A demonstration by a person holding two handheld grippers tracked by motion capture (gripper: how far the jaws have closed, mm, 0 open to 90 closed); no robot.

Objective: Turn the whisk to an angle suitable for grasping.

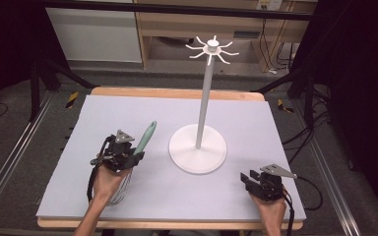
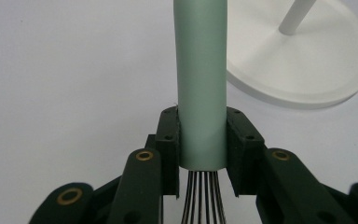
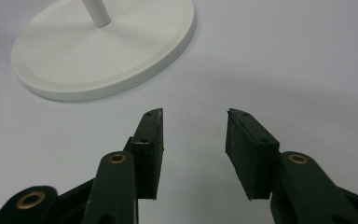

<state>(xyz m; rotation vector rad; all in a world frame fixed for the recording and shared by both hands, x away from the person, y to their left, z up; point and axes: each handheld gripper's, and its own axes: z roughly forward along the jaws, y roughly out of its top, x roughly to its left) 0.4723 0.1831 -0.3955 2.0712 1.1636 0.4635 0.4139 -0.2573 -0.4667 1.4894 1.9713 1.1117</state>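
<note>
A whisk with a pale green handle (image 1: 145, 136) and steel wires (image 1: 120, 192) is held over the left of the table. My left gripper (image 1: 128, 156) is shut on the handle (image 2: 200, 79) just above the wires (image 2: 204, 196), with the handle pointing up and away. A white stand (image 1: 197, 146) with a round base, a tall pole and a ring of hooks (image 1: 212, 48) at its top stands at the table's middle. Its base (image 2: 307, 60) lies ahead and to the right of the whisk. My right gripper (image 1: 250, 178) rests open near the front right; nothing sits between its fingers (image 3: 150, 140).
A pale lilac mat (image 1: 128, 108) covers the wooden table. The stand's base (image 3: 102, 51) lies ahead and left of the right gripper. Dark floor, metal rails and cables surround the table; wooden furniture stands behind it.
</note>
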